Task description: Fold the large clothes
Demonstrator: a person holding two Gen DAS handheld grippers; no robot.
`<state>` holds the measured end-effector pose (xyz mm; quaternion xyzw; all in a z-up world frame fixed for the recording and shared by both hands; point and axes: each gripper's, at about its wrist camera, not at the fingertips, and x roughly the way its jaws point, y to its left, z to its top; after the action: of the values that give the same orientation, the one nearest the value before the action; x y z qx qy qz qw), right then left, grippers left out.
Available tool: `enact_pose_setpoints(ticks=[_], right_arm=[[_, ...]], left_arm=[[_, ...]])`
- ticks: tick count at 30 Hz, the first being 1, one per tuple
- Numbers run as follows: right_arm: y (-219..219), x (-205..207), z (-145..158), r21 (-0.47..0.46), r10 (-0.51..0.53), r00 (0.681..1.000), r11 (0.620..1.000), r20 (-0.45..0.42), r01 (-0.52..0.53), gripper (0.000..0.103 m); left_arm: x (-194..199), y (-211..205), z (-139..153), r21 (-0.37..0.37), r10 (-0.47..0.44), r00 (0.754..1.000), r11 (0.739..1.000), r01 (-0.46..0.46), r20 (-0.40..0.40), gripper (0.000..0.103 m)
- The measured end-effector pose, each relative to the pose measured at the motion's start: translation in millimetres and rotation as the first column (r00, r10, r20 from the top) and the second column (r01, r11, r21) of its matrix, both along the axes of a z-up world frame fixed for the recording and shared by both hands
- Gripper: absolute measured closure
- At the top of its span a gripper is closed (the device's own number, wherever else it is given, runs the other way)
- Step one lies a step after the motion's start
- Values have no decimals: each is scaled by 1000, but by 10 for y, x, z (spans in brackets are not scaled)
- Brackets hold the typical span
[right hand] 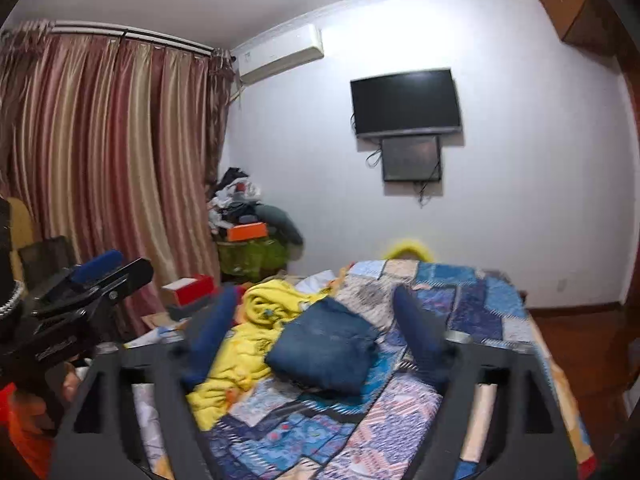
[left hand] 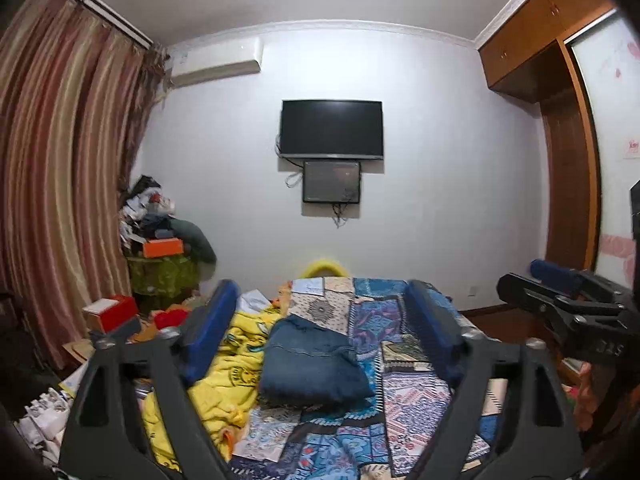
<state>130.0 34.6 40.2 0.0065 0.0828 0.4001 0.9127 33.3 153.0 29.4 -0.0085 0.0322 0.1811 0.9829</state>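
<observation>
A folded blue denim garment [left hand: 312,364] lies on the patchwork quilt [left hand: 408,404], seen in the right wrist view as the blue bundle [right hand: 326,344]. Beside it on the left is a rumpled yellow garment [left hand: 236,364], also in the right wrist view [right hand: 256,320]. My left gripper [left hand: 324,300] hangs above the bed, open, with nothing between its blue-padded fingers. My right gripper [right hand: 316,304] is open too, empty, well short of the denim. Each gripper shows at the edge of the other's view: the right gripper [left hand: 560,292] and the left gripper [right hand: 104,276].
A wall-mounted TV [left hand: 331,129] hangs on the far wall above a smaller dark panel. Striped curtains [left hand: 60,168] cover the left side. A cluttered pile with an orange box [left hand: 163,247] stands in the corner, a red box [left hand: 110,312] nearer. A wooden wardrobe [left hand: 568,128] stands right.
</observation>
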Motion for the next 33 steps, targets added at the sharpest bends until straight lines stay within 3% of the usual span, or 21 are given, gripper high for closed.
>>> enact_pose_setpoints(ticks=[2, 4, 13, 33], right_arm=[[15, -16, 25, -8, -12, 1000, 1000, 25, 13, 15], [19, -29, 30, -11, -17, 1000, 1000, 26, 17, 0], [-48, -86, -3, -2, -36, 999, 999, 13, 36, 0], [-73, -127, -35, -10, -58, 998, 998, -1, 58, 0]], left_arm=[[-11, -42, -12, 14, 10, 1000, 1000, -10, 5, 1], [-13, -74, -20, 20, 12, 1000, 1000, -12, 0, 1], [-48, -46, -36, -9, 9, 1000, 1000, -10, -9, 1], [-29, -62, -91, 1, -1, 999, 1000, 1, -35, 1]])
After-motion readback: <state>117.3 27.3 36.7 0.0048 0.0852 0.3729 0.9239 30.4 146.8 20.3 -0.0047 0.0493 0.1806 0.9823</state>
